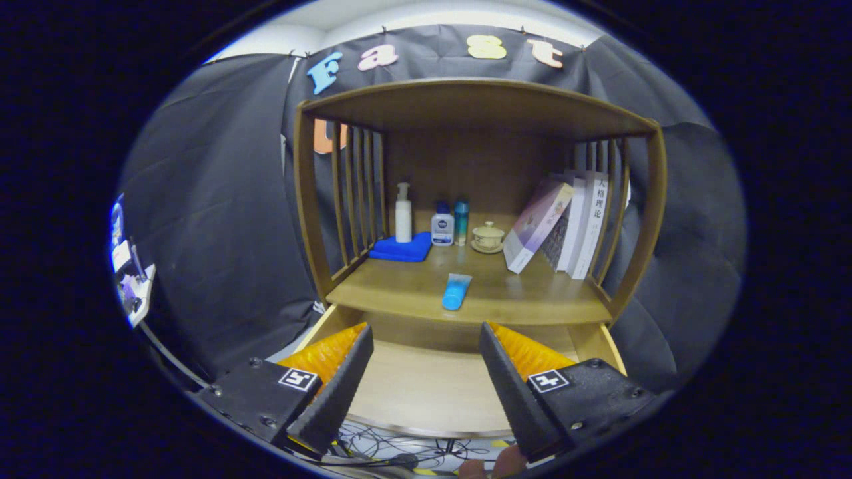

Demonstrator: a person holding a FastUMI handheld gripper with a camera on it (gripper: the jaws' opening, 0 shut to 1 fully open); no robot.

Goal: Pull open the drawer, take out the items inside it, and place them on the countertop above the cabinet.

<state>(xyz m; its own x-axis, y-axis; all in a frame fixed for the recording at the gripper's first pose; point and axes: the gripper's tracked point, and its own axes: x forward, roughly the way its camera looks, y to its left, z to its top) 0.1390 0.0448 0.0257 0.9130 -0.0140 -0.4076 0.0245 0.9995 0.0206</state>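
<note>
Below the countertop (532, 303) of the wooden cabinet (309, 199), the drawer (426, 392) is seen pulled out, and its bare wooden floor is exposed between and just ahead of the fingers. No item can be made out inside the part of the drawer that is shown; its near corners are covered by the fingers, so what lies there cannot be told.

The gripper (426, 376) is held above the open drawer with its fingers spread well apart and nothing grasped between them.

On the countertop, near its front edge, a blue tube (456, 291) is laid flat with its cap toward the drawer. Further back on the countertop a folded blue cloth (403, 249) is seen with a white pump bottle (403, 213) on it, then a small white bottle (442, 225), a slim teal bottle (461, 221) and a lidded cup on a saucer (488, 237). Leaning books (566, 223) are stood at the right side of the countertop.

The opening step is judged done. The tube is judged likely to have been delivered from the drawer. If the hidden corners are empty, little or nothing is left of the task.
</note>
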